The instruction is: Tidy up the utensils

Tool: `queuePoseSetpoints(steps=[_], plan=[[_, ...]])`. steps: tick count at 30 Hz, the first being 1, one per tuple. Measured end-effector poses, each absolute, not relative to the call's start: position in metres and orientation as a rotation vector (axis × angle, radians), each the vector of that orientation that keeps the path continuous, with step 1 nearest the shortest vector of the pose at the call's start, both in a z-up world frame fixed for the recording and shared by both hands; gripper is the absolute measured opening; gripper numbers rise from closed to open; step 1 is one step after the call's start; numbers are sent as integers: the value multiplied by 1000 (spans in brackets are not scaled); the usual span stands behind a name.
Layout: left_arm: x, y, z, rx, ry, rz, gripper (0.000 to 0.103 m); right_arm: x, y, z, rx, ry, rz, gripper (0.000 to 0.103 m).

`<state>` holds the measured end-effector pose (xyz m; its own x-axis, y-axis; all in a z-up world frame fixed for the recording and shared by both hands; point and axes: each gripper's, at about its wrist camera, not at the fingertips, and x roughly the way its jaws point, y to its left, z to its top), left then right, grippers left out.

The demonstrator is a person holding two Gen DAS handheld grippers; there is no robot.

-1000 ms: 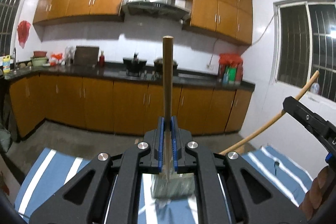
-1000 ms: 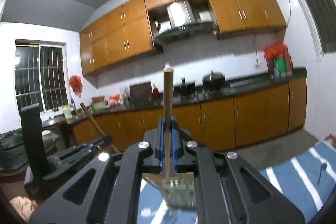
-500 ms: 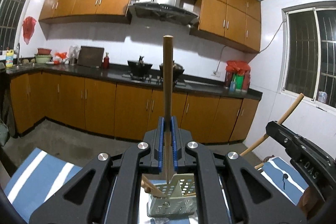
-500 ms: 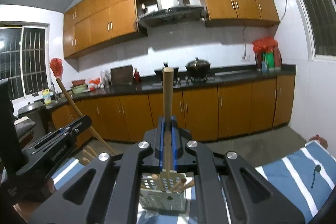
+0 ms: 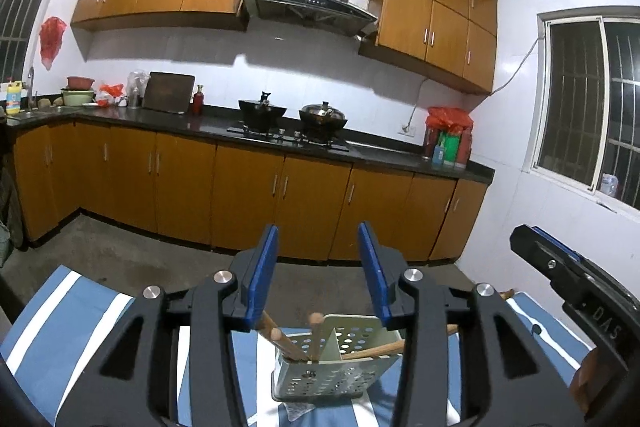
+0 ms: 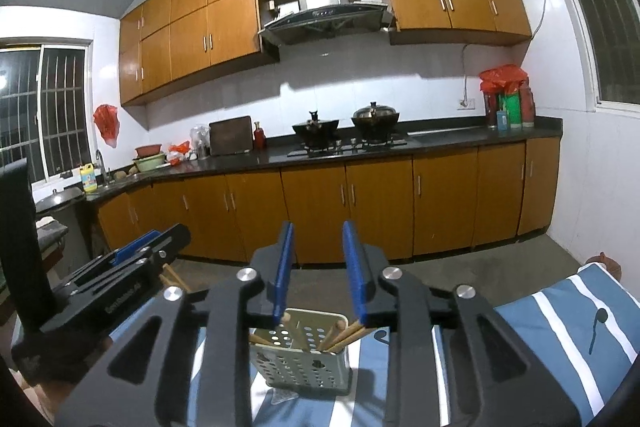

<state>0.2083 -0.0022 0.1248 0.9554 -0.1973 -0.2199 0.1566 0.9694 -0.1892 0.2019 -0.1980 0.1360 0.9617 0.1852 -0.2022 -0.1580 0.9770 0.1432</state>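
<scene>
A pale perforated metal utensil holder (image 5: 332, 363) stands on the blue-and-white striped cloth (image 5: 76, 331), with several wooden-handled utensils (image 5: 286, 341) leaning in its compartments. My left gripper (image 5: 319, 269) is open and empty just above the holder. The holder also shows in the right wrist view (image 6: 304, 351), with wooden handles (image 6: 342, 335) sticking out. My right gripper (image 6: 319, 267) is open and empty above it. Each gripper shows at the edge of the other's view: the right gripper in the left wrist view (image 5: 576, 291) and the left gripper in the right wrist view (image 6: 120, 279).
The striped cloth (image 6: 560, 331) covers the table in front of me. Beyond it is grey floor and a run of orange kitchen cabinets (image 5: 248, 187) under a dark counter with two pots (image 5: 294, 115). A white wall (image 5: 560, 227) with a window is at the right.
Both grippers held upright wooden-handled utensils before. Both have now opened and the utensils have dropped into the holder. The views have tilted down slightly.
</scene>
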Motion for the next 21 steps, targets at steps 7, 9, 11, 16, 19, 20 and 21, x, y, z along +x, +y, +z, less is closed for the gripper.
queuePoseSetpoints(steps=[7,9,11,16,19,20,21], plan=[[168,19,133,-168,224,-158,68,157,-210,137,125,172,151,68],[151,27,130,-153,216,-134,82,141,-213,132,123,164,135,83],[136,33,128,-132,211,-113,92,125,-215,126,120,155,116,94],[100,44,117,-74,208,-59,101,94,-210,108,31,139,32,99],[84,46,107,-54,226,-37,101,77,-207,95,3,139,-16,99],[79,47,101,-46,233,-27,101,73,-207,92,5,136,-23,99],[73,48,95,-40,242,-16,101,65,-206,85,10,133,-40,99]])
